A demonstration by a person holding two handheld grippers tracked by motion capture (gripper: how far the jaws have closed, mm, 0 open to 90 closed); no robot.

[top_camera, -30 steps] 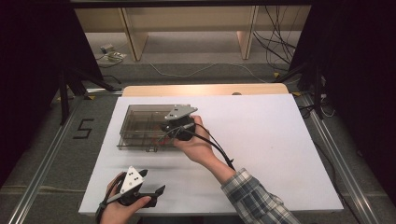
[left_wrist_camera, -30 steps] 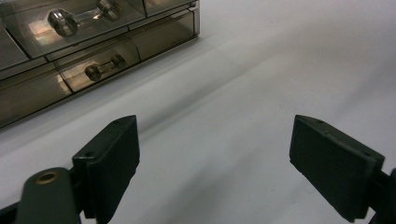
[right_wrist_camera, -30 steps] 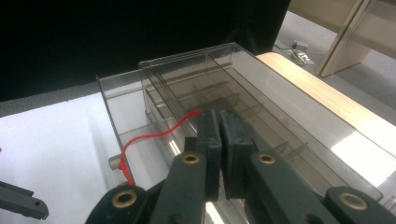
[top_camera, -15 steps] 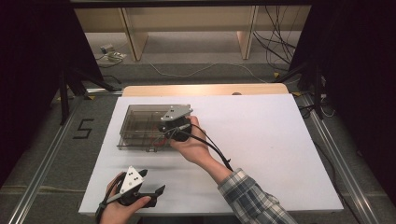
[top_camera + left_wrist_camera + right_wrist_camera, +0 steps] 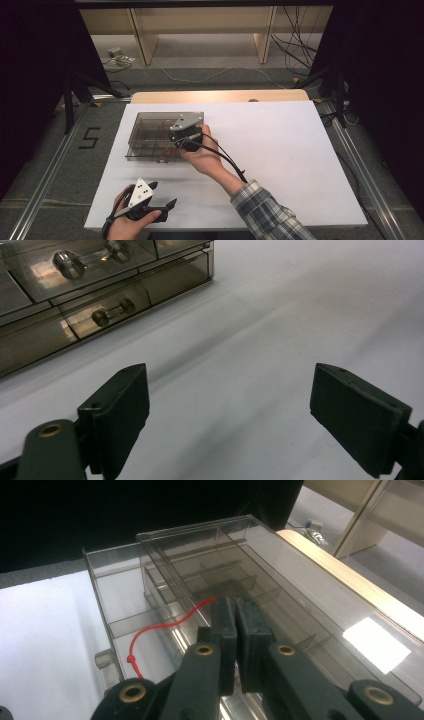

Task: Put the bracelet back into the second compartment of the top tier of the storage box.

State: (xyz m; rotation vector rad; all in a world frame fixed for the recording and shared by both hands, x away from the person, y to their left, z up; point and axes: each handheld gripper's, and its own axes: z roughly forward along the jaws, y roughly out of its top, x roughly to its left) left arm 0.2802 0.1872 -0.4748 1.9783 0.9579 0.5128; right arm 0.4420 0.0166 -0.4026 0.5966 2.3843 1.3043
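Note:
A smoky clear drawer cabinet lies on the white table. My right gripper hovers over its near right part, jaws pressed together. In the right gripper view the right gripper is shut on the end of a thin red string. The string trails down into a pulled-out drawer and ends in a knot. My left gripper rests near the table's front edge. In its own view the left gripper stands wide open over bare table, with the cabinet and its drawer handles ahead.
A wooden board borders the table's far edge. Metal rails run along both sides. Beyond are wooden shelf legs and loose cables on the floor. White tabletop stretches to the right of the cabinet.
My right gripper has shifted a little to the left over the cabinet. The left gripper has stayed in place.

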